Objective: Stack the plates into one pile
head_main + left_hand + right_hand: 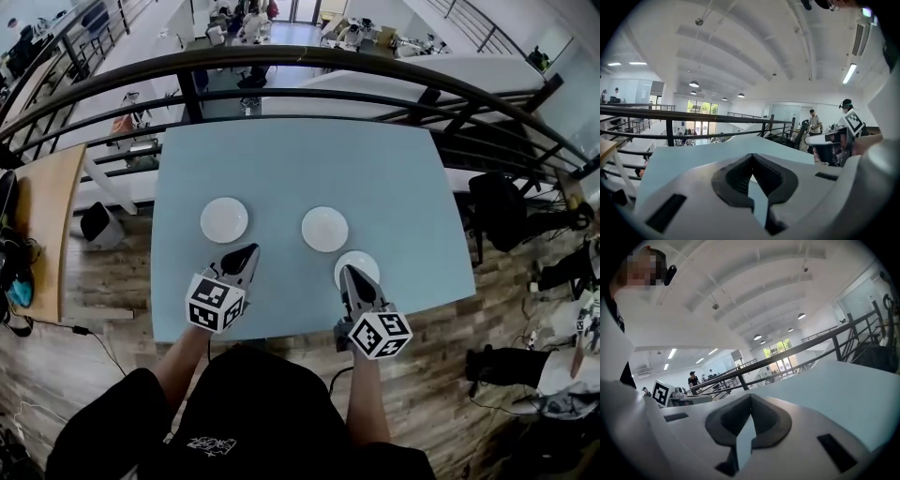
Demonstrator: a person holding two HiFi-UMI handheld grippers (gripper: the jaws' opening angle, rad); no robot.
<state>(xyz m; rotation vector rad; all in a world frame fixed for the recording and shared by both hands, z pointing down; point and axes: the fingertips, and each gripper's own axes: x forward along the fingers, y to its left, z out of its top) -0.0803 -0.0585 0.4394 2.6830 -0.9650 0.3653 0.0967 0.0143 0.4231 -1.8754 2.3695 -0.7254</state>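
Closest to me, at the bottom of the head view, my two arms reach up out of a black top. The L gripper is a bit left of center, low in the frame, over the blue counter. Its jaws are clenched tip to tip w/ nothing in them. The left gripper view shows the same, just bare counter past the tips.

The R gripper is a bit right of center, also low. It's clenched tight & empty too. Its tip lies over the near edge of the right plate. I can't tell if it touches.

3 white plates, all flat on the counter, none stacked. The right plate is nearest, low & right of center. The mid plate is just up-left of it, close but apart. The left plate is well apart, just above the L gripper's tip.

Past the counter's far edge a dark railing curves across the top. Behind it is a lower floor w/ desks & ppl, too small to make out. A wood desk sits at the left edge.
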